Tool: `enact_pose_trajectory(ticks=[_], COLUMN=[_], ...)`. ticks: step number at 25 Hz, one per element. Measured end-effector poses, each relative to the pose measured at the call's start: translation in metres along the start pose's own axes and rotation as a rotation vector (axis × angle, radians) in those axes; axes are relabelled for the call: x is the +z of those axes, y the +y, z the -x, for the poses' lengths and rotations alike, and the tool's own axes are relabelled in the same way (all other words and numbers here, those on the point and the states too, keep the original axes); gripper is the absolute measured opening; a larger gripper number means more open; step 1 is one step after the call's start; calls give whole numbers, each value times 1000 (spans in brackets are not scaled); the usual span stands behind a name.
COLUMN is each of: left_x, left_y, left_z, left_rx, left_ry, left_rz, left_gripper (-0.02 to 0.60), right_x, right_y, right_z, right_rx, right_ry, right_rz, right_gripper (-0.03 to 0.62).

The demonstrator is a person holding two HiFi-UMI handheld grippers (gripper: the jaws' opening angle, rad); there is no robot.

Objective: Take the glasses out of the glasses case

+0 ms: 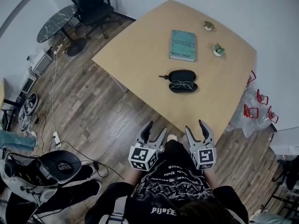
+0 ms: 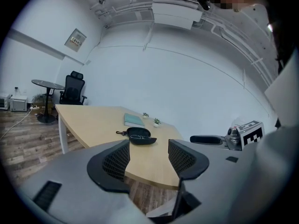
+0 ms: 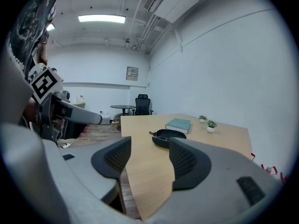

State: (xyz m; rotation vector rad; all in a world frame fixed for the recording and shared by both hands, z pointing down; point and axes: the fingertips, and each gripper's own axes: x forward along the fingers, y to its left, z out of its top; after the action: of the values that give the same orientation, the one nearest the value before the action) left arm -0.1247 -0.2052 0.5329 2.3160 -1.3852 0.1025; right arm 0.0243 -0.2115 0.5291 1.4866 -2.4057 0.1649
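An open black glasses case lies mid-table on the wooden table, with wire-framed glasses resting in it. The case also shows far off in the left gripper view and the right gripper view. Both grippers are held close to the person's body, short of the table's near edge. My left gripper stands open with nothing between its jaws. My right gripper is open too and empty.
A teal book lies beyond the case, with two small potted plants near the far edge. An office chair and a round dark table stand at the back left. Cables and gear lie on the wood floor at left.
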Motion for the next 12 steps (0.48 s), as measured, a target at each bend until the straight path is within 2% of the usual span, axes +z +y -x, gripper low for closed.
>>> enact_pose_trajectory(ticks=[5, 8, 12], left_x=[8, 21, 36], left_y=[10, 14, 17], left_z=[-13, -19, -30], left_rx=[44, 59, 75], left_ry=[8, -1, -12], left_rz=[-1, -12, -27], left_gripper=[264, 264, 264], right_x=[20, 39, 62], right_y=[-18, -29, -47], right_z=[-17, -30, -51], right_rx=[42, 99, 109], right_ry=[-6, -14, -21], right_rz=[28, 15, 62], right_gripper=[265, 244, 245])
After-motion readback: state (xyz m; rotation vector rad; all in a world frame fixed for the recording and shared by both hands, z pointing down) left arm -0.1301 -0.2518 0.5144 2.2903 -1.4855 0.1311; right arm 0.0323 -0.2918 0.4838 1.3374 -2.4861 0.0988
